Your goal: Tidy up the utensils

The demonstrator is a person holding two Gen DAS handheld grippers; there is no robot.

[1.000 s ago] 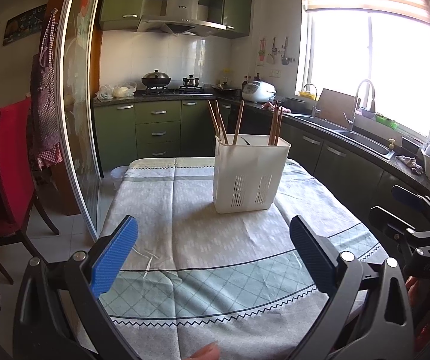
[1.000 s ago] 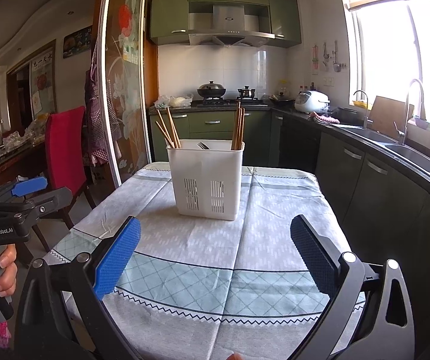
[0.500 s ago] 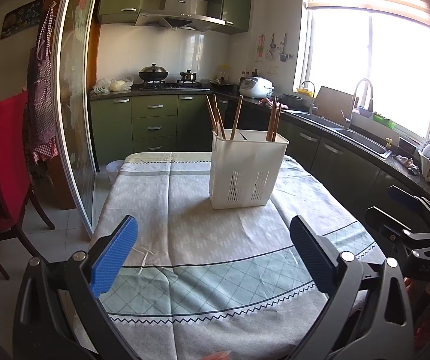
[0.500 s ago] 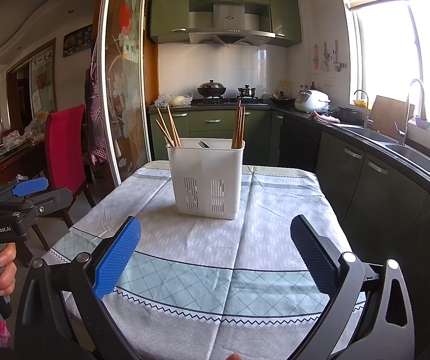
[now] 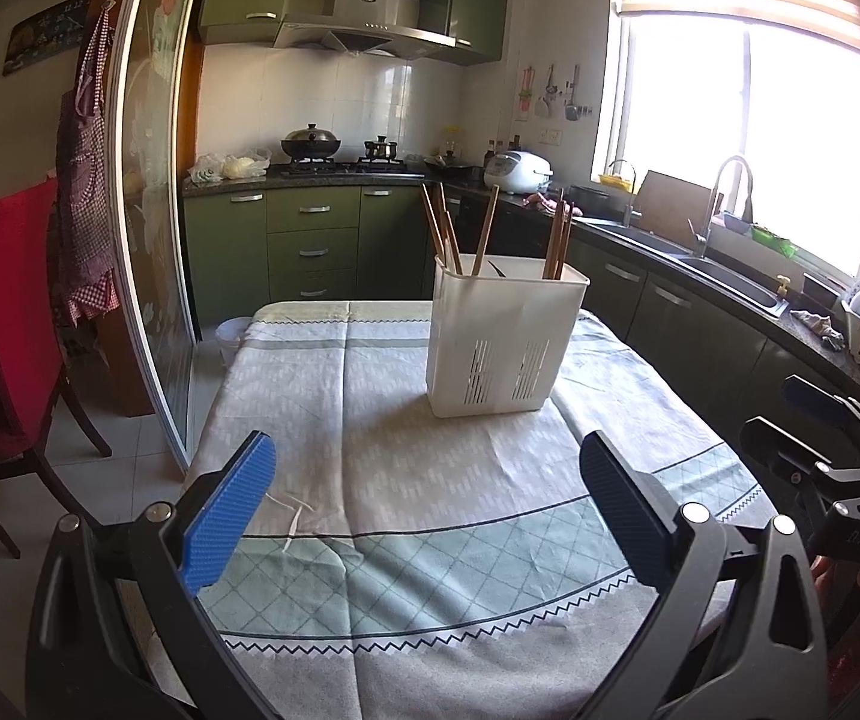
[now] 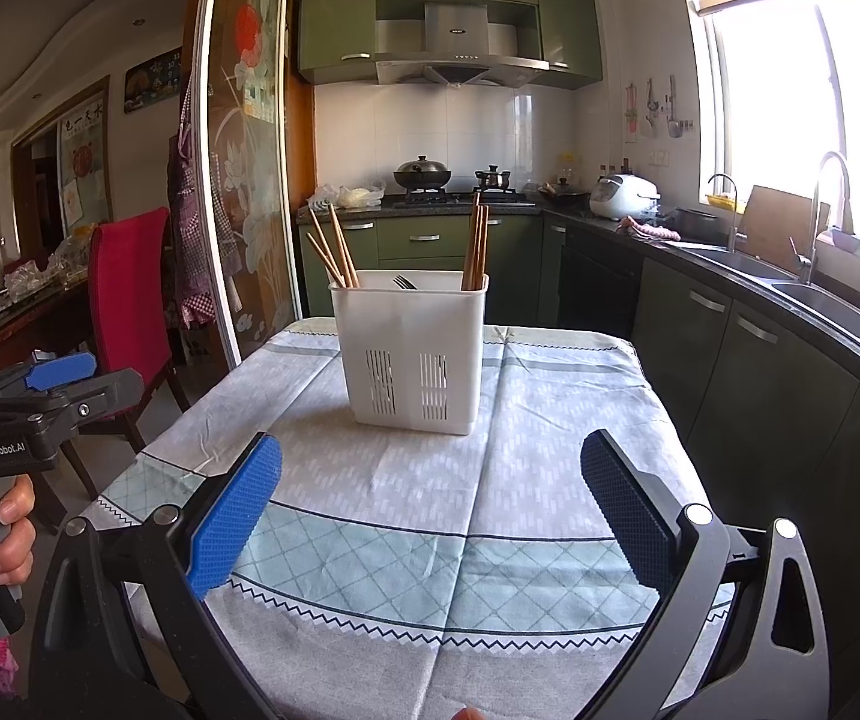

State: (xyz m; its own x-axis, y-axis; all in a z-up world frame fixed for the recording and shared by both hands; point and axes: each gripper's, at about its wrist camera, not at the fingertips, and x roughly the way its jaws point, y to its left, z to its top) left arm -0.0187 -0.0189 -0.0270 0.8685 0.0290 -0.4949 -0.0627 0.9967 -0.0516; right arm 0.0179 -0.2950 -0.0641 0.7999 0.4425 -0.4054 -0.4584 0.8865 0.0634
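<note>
A white slotted utensil holder [image 5: 505, 339] stands upright on the table's far half; it also shows in the right wrist view [image 6: 411, 351]. Wooden chopsticks [image 5: 445, 234] lean in its left end and more chopsticks [image 6: 476, 249] stand in its right end. A fork's tines [image 6: 404, 282] poke up in the middle. My left gripper [image 5: 423, 510] is open and empty, low over the near tablecloth. My right gripper [image 6: 430, 507] is open and empty too, well short of the holder. Each gripper shows at the other view's edge.
The table wears a grey and pale green patterned cloth [image 5: 430, 468]. A red chair [image 6: 129, 294] and a glass sliding door [image 5: 153, 276] stand to the left. A dark counter with a sink [image 6: 838, 306] runs along the right; green cabinets and a stove are behind.
The left wrist view has shifted slightly, so the holder sits a little further left and higher. Both grippers stay open. The right wrist view is almost unchanged.
</note>
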